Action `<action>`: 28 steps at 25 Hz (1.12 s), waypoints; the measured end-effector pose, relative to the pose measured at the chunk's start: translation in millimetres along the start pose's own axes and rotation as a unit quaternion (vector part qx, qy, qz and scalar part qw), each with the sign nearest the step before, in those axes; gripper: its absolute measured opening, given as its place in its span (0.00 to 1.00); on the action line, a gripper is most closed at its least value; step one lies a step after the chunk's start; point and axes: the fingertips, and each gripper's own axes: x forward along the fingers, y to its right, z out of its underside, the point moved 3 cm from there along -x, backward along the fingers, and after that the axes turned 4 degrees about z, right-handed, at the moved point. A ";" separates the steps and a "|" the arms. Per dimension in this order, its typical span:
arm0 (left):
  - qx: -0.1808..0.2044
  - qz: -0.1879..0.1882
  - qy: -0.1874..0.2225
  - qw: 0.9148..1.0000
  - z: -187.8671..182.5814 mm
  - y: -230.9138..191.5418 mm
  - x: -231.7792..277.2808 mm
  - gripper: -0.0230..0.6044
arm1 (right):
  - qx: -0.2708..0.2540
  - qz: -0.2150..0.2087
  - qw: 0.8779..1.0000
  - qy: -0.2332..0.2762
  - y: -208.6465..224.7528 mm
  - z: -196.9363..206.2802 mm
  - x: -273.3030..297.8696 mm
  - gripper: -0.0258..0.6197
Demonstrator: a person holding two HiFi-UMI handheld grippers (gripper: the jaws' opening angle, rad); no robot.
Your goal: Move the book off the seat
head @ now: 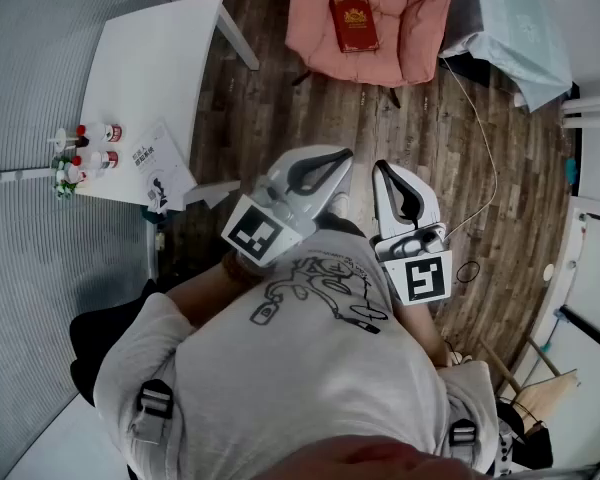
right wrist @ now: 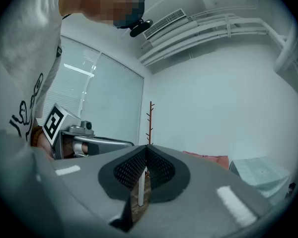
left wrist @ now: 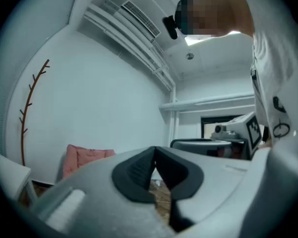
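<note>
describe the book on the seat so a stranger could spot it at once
At the far end of the wooden floor stands a pink cushioned chair, near the white table. The book lies flat on its seat: dark red with gold print on the cover, the only thing on the pink cushion.

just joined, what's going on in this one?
A person holds two grippers close to the chest. The left hand-held gripper and the right hand-held gripper are both shut with nothing between the jaws. The red book lies flat on the seat of the pink chair ahead of them, untouched. The move has not yet begun.
</note>
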 end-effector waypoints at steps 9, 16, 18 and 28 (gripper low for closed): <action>-0.001 -0.004 0.001 1.000 -0.7 12.1 26.1 0.04 | 0.007 -0.002 1.000 0.008 25.3 -3.1 -10.8 0.05; -0.004 -0.011 -0.001 1.000 5.6 27.0 53.3 0.04 | 0.025 -0.007 0.999 0.025 53.8 -4.6 -30.0 0.05; -0.007 -0.012 0.000 1.000 8.9 31.1 60.1 0.04 | 0.025 -0.007 0.999 0.025 60.2 -2.8 -35.0 0.05; -0.018 -0.021 -0.004 1.000 17.4 35.3 79.6 0.04 | 0.032 -0.009 0.999 0.014 83.6 9.2 -40.6 0.05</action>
